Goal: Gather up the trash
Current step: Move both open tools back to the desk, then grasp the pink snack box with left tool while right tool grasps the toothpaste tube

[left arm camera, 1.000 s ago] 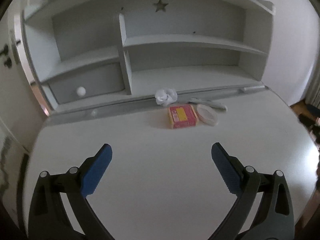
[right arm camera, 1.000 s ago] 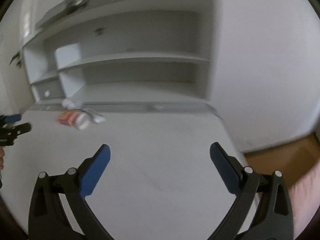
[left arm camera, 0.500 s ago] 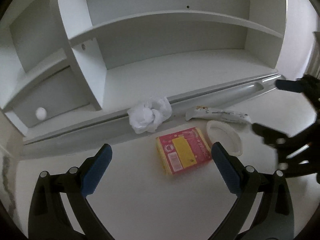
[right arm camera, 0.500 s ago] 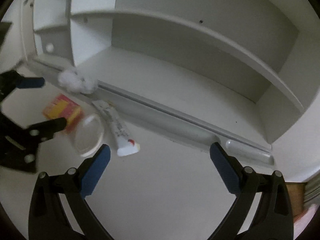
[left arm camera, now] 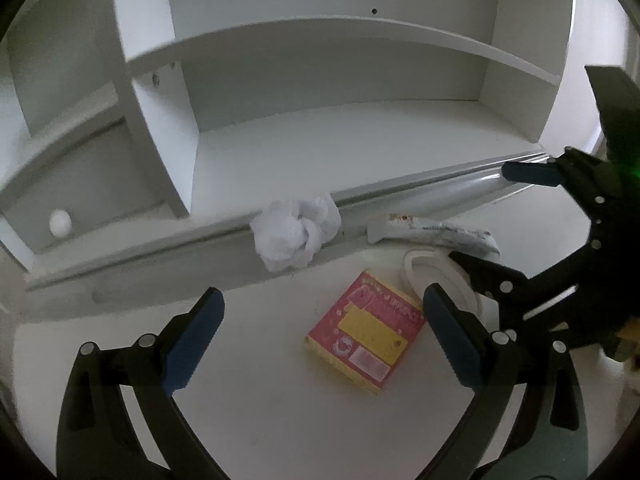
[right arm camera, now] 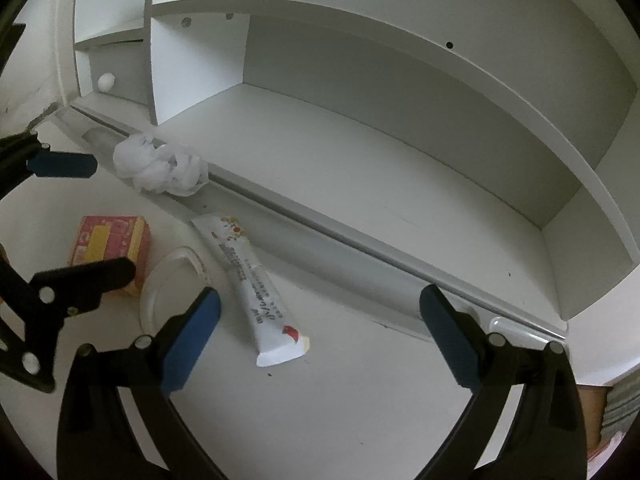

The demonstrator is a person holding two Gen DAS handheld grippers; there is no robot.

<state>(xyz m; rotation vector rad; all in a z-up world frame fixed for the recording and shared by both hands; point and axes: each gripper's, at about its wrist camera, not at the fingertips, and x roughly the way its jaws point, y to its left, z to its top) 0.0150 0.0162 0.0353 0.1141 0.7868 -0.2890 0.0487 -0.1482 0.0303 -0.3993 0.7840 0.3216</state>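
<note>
A pink and yellow box (left arm camera: 366, 334) lies on the white desk (left arm camera: 260, 420), between the fingers of my open left gripper (left arm camera: 322, 330). A crumpled white tissue (left arm camera: 296, 232) sits against the shelf rail. A white lid (left arm camera: 436, 276) and a white tube (left arm camera: 436, 232) lie to the right of the box. In the right wrist view the tube (right arm camera: 256, 284) lies just ahead of my open right gripper (right arm camera: 320, 328), with the lid (right arm camera: 168, 284), box (right arm camera: 112, 248) and tissue (right arm camera: 160, 168) to its left. Both grippers are empty.
A white shelf unit (left arm camera: 320, 80) stands at the back of the desk, with a drawer and round knob (left arm camera: 60, 222) at the left. The right gripper (left arm camera: 520, 220) shows at the right of the left wrist view. The desk edge and wooden floor (right arm camera: 592, 412) lie at the right.
Both grippers have moved forward toward the trash by the shelf rail. The box now lies between my left fingers and the tube sits closer to my right gripper.
</note>
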